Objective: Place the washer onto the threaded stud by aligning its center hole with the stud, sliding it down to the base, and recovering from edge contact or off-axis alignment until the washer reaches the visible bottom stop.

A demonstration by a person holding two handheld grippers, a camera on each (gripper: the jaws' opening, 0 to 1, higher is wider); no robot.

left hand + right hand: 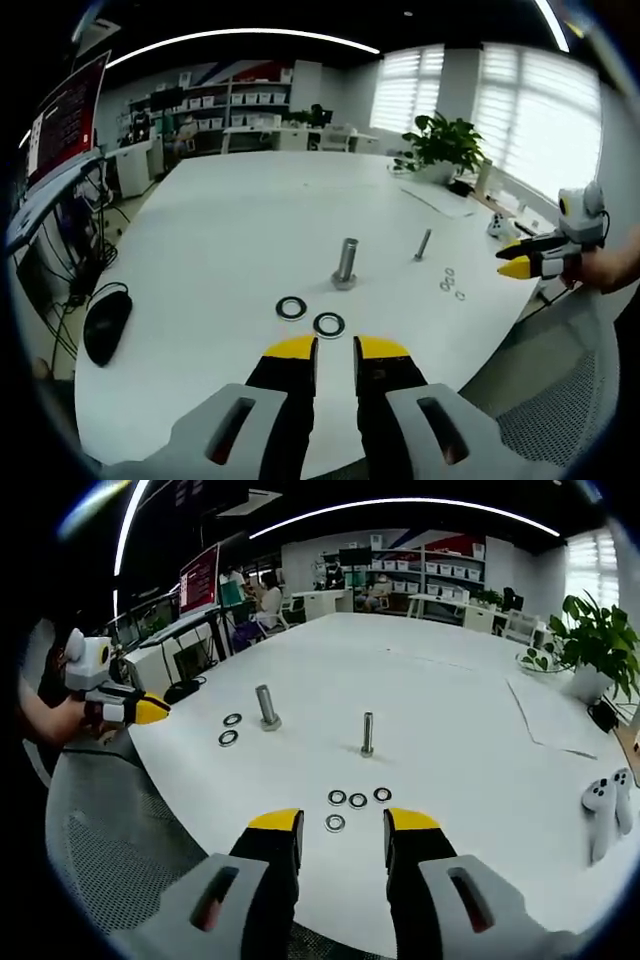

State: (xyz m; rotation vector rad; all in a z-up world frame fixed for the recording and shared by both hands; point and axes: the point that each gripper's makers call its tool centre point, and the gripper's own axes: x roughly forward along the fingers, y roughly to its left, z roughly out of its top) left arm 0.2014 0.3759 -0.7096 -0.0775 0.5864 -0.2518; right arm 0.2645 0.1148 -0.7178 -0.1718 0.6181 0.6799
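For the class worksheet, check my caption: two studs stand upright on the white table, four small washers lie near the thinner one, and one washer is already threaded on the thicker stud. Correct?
One slip: the thicker stud is bare. Its two large washers lie flat on the white table beside it, as the left gripper view shows. The rest holds: the thinner stud with four small washers nearby.

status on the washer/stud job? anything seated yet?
Nothing seated: the large stud and thin stud stand bare. Two large washers and four small washers lie flat on the table. Left gripper and right gripper are open, holding nothing. Picking, aligning and sliding down all remain.
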